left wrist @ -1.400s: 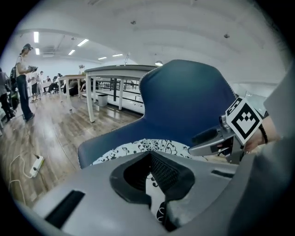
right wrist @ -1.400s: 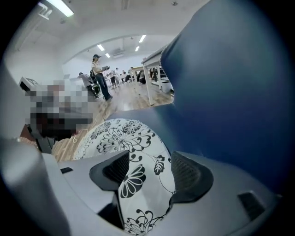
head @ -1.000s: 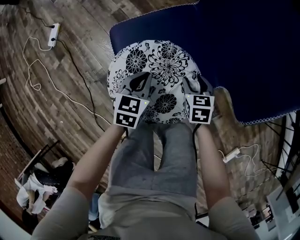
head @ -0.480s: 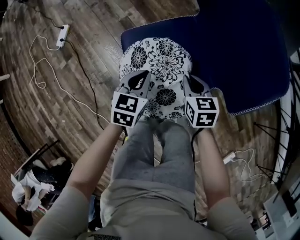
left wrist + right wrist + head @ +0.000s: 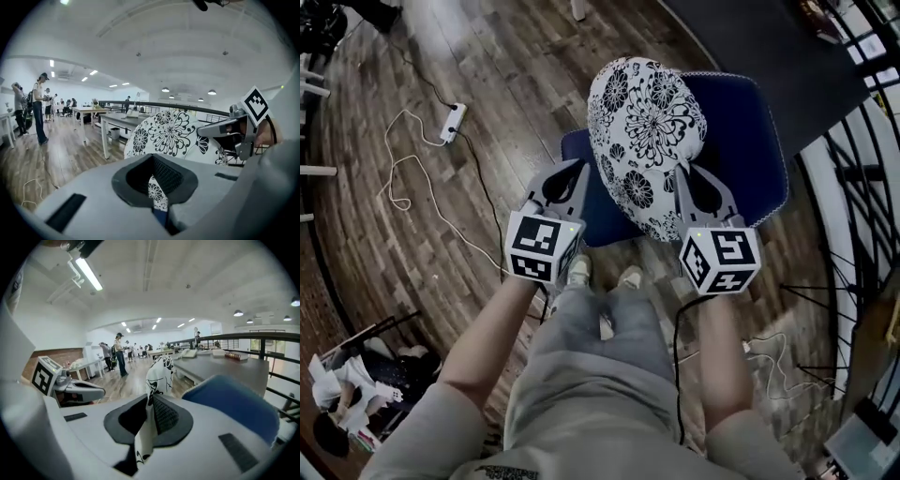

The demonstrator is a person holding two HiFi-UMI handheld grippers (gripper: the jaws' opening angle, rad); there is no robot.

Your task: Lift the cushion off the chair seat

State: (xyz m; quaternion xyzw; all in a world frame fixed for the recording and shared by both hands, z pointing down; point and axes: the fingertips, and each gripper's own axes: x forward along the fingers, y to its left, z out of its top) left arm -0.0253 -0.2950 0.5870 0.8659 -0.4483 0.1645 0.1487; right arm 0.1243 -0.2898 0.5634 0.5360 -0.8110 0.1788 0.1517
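A person standing on a wooden floor (image 5: 487, 84) is holding a round cushion (image 5: 647, 131), white with black flowers, up over the blue chair seat (image 5: 745, 155), using a hand-held claw in each hand. The cushion is hanging on edge between the two tools, its printed face turned toward the head camera and its near rim pinched on both sides.

The left claw (image 5: 578, 171) is gripping the rim on the person's left. Its own camera is showing the jaws closed down on a fold of the flowered cloth, with the rest of the cushion rising just ahead of them. The right claw (image 5: 684, 174) is biting the opposite side. Its own camera is showing a strip of the same cloth squeezed between its dark pads, with the blue seat lying lower and off to the right. Each tool's marker cube is facing up toward the head camera.

Below the cushion, the person's grey trousers (image 5: 600, 366) and pale shoes (image 5: 579, 272) are showing beside the seat's near edge. A white power strip (image 5: 453, 122) and its looping cable (image 5: 398, 183) are lying on the boards well to the left. A dark railing (image 5: 853, 178) is running along the right side, and several people (image 5: 41, 105) are standing in the bright room beyond.
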